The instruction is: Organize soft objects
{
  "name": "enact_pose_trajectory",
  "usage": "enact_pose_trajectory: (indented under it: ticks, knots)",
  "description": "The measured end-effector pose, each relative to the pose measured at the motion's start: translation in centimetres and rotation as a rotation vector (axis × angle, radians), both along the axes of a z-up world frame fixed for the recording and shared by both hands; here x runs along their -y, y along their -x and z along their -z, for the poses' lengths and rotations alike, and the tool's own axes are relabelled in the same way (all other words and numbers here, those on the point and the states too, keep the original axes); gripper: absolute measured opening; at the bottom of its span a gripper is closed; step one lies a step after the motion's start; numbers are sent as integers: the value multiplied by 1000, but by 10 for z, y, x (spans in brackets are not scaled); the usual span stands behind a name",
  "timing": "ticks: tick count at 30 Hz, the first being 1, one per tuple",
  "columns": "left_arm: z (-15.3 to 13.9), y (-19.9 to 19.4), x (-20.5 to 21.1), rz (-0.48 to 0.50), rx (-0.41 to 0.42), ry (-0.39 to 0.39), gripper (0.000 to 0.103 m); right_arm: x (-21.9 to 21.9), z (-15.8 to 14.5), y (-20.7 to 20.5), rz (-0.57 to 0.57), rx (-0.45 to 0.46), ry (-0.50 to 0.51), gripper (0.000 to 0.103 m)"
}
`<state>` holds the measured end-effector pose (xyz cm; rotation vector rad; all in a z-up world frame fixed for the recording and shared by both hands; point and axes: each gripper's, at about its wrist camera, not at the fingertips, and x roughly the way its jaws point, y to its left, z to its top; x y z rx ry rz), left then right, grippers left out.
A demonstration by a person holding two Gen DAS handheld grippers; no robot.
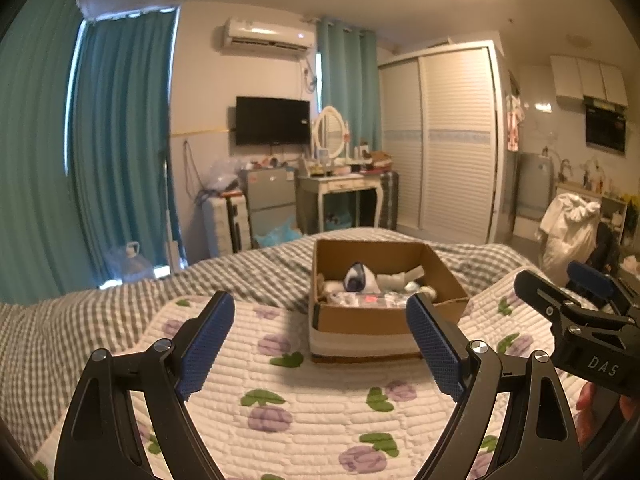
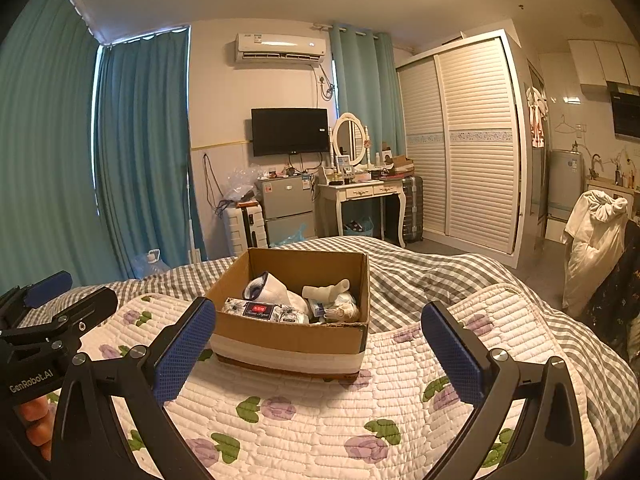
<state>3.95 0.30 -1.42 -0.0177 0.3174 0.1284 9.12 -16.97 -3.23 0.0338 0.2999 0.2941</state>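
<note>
An open cardboard box stands on a white floral quilt on the bed. Inside lie soft things: a rolled white and blue cloth, a white sock-like roll and a floral tissue pack. My left gripper is open and empty, held above the quilt short of the box. My right gripper is open and empty, also short of the box. Each gripper shows at the edge of the other's view.
A grey checked duvet covers the bed beyond the quilt. Further back stand a small fridge, a suitcase, a dressing table, a slatted wardrobe and teal curtains.
</note>
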Motion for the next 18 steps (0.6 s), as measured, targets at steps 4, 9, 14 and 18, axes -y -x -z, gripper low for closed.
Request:
enact_pose_trajectory:
  ticks: [4, 9, 14, 18]
  knots:
    - [1, -1, -1, 1, -7, -2, 89, 0, 0, 0, 1, -3, -1, 103]
    - [2, -1, -3, 1, -9, 0, 89, -2, -1, 1, 2, -4, -2, 103]
    - [3, -1, -4, -2, -8, -3, 89, -2, -1, 1, 2, -5, -3, 103]
    - [3, -1, -4, -3, -8, -2, 89, -2, -1, 1, 1, -5, -3, 103]
